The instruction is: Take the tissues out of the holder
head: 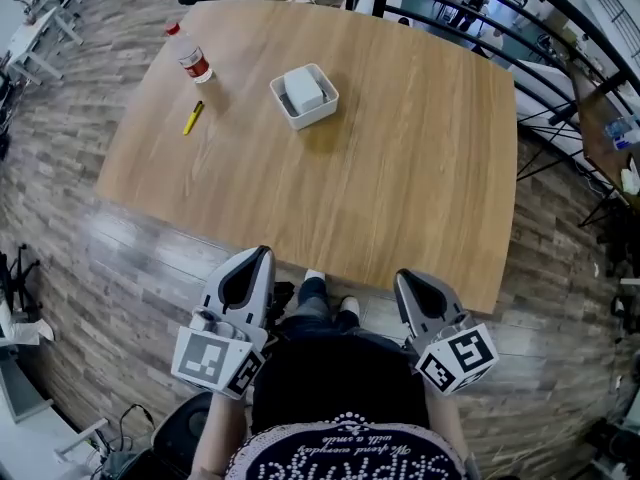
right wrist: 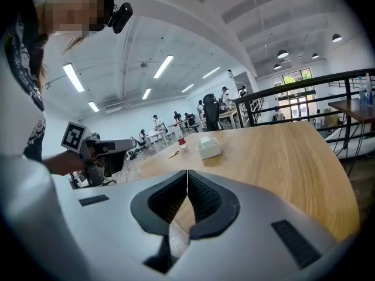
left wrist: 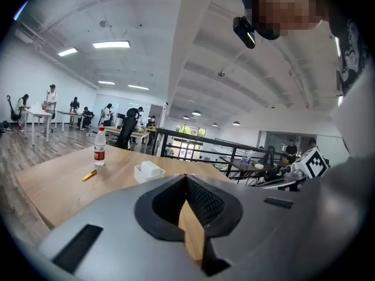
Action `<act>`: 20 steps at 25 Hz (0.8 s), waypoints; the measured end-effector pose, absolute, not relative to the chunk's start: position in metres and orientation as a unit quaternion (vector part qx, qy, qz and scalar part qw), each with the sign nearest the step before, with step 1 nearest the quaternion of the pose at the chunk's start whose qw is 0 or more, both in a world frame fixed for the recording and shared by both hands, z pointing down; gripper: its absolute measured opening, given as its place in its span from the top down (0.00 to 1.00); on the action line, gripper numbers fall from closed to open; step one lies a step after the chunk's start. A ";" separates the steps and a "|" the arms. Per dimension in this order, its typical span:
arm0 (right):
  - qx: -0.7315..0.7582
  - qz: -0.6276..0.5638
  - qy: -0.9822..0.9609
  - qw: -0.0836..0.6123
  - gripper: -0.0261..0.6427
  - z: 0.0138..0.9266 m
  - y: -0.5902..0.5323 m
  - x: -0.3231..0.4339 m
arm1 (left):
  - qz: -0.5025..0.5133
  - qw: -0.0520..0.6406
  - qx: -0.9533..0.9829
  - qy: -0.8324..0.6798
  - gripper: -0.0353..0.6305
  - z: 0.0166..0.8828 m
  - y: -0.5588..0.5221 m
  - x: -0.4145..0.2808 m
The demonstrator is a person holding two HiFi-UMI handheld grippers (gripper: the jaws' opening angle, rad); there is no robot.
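A white square holder point(head: 318, 110) stands on the far left half of the wooden table point(head: 400, 168), with a grey-white pack of tissues point(head: 303, 90) lying in it. Both grippers hang in front of the person's body, short of the table's near edge and far from the holder. My left gripper point(head: 263, 253) is shut with nothing between its jaws. My right gripper point(head: 401, 276) is also shut and empty. The left gripper view shows the holder point(left wrist: 142, 174) small and distant beyond the closed tips point(left wrist: 186, 176). In the right gripper view the holder point(right wrist: 209, 151) sits far past the closed tips point(right wrist: 187, 172).
A small bottle with a red label point(head: 191, 60) and a yellow pen point(head: 193, 117) lie left of the holder. A black railing point(head: 540, 58) runs along the table's right side. The person's shoes point(head: 330, 293) show at the near edge. Other people and desks fill the background.
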State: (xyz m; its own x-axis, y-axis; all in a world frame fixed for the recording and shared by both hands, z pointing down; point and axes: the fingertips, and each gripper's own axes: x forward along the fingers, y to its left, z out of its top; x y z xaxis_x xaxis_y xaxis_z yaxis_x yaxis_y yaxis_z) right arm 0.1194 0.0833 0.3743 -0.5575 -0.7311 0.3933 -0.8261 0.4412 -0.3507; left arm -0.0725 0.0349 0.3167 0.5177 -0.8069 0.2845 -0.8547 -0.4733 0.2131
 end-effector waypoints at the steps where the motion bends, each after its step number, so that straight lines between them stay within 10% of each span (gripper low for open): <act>1: 0.464 0.260 -0.842 0.093 0.94 0.375 0.081 0.117 | 0.073 0.166 0.857 -0.481 0.94 0.317 0.030 -0.074; 20: 0.491 0.260 -0.826 0.097 0.94 0.374 0.066 0.086 | 0.072 0.171 0.871 -0.455 0.94 0.320 0.002 -0.103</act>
State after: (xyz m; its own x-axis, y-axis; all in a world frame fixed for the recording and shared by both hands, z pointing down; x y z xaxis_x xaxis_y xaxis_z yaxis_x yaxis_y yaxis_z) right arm 0.0856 0.0661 0.3736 -0.4998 -0.7601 0.4152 -0.8608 0.3831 -0.3349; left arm -0.1030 0.0022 0.3196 0.5764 -0.7672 0.2814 -0.8167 -0.5283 0.2324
